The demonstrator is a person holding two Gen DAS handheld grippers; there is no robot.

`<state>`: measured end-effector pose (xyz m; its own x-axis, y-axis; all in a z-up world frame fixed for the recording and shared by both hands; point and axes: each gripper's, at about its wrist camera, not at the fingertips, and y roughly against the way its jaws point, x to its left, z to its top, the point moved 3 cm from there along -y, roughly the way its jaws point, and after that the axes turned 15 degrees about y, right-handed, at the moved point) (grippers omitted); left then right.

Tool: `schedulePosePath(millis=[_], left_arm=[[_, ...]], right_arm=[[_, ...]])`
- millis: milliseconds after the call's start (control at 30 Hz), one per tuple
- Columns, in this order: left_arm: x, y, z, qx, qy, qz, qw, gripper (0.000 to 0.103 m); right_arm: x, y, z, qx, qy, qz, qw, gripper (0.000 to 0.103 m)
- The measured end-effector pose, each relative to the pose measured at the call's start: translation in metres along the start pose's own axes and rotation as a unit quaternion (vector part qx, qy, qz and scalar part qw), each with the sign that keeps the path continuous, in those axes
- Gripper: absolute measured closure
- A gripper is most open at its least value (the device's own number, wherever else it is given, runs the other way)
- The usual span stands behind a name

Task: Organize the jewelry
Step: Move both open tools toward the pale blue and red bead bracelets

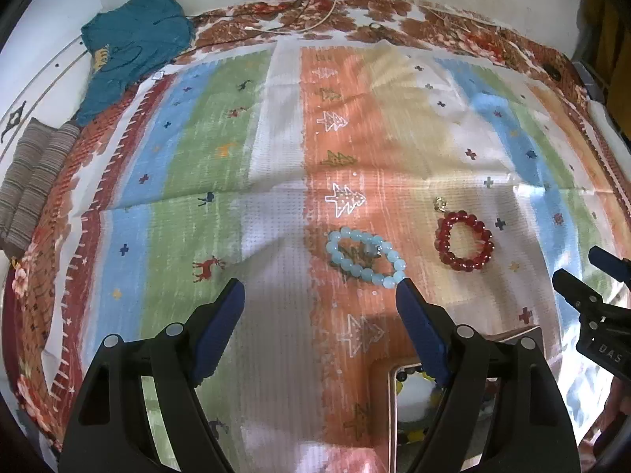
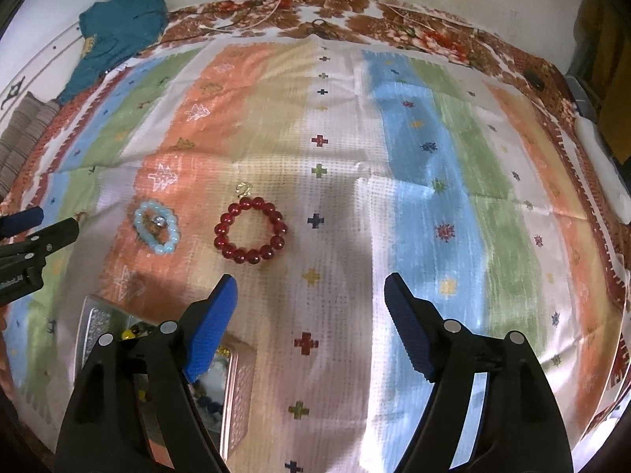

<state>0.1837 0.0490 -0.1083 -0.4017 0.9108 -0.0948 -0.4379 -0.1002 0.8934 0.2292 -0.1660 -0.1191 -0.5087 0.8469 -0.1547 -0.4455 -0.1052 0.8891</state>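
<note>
— Bracelets are seen on a striped cloth (image 1: 276, 181). Where exactly are they placed?

— Two are laid flat on it. A pale blue bead bracelet (image 1: 364, 257) is found on the orange stripe, and a red bead bracelet (image 1: 464, 242) is placed to its right, apart from it. A small gold charm (image 1: 441, 203) is seen at the top edge of the red one.

— How are the grippers held?

— The left gripper (image 1: 321, 299) is held wide, and nothing is caught between its blue pads. The tip of its right finger (image 1: 410, 299) is seen just beside the near end of the blue bracelet; whether it is touched cannot be told from this view. The right gripper (image 2: 309, 295) is also spread wide and empty, and the red bracelet (image 2: 251, 235) is seen beyond its left finger, not between the two.

— Is a container seen?

— An open box (image 2: 240, 390) with a pinkish rim is placed near the bottom, partly hidden behind the fingers. Yellow and dark beads are seen inside, perhaps more bracelets, but the view is blurred there.

— What else is noticed?

— A teal garment (image 1: 130, 39) is left at the far left corner.
</note>
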Motion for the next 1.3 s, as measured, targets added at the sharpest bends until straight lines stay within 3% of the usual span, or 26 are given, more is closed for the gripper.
schedulePosePath(millis=[1300], left_arm=[[-0.001,-0.059,0.017,0.041,-0.013,0.016,0.9989,0.025]], right_arm=[[0.0,-0.056,0.025,0.036,0.026,-0.017,0.999,0.026]])
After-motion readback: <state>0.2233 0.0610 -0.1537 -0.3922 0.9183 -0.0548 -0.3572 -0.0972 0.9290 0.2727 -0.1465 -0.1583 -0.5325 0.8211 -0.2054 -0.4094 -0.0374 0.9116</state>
